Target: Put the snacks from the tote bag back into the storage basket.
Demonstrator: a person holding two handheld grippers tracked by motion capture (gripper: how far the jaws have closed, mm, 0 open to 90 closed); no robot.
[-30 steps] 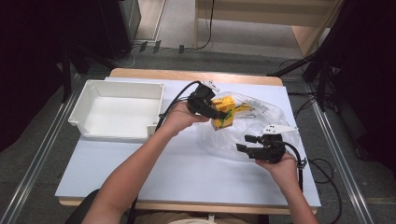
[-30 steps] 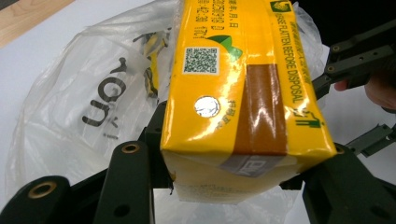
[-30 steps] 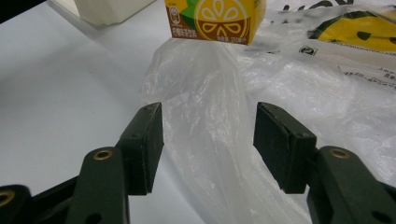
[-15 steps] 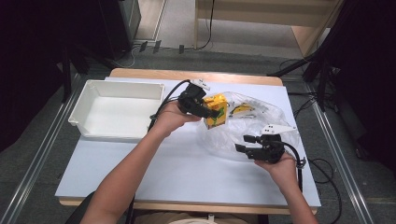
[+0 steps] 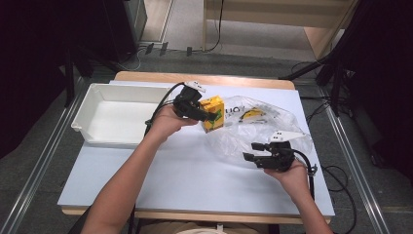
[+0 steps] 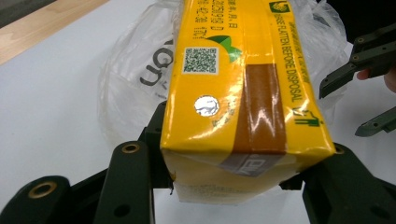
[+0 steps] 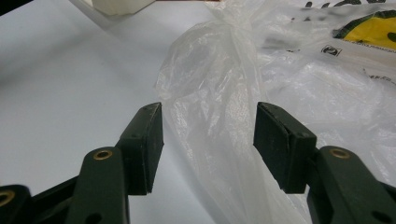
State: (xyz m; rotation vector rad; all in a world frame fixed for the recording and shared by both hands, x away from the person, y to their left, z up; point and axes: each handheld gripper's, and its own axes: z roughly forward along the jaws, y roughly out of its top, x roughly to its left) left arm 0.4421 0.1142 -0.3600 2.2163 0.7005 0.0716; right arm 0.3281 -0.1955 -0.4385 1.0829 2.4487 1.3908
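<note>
While the right gripper (image 5: 249,151) holds its jaws spread around a fold of the clear plastic bag (image 5: 265,127), the left gripper (image 5: 212,117) pinches a yellow carton (image 6: 243,93) between its jaws, seemingly lifting it clear of the bag's mouth.

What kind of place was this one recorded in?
Probably a lab or recording workspace, not a home. A white-topped table stands between metal floor rails, dark curtains hang at both sides, and cables trail across the floor. On the table sit a white bin and a plastic bag.
</note>
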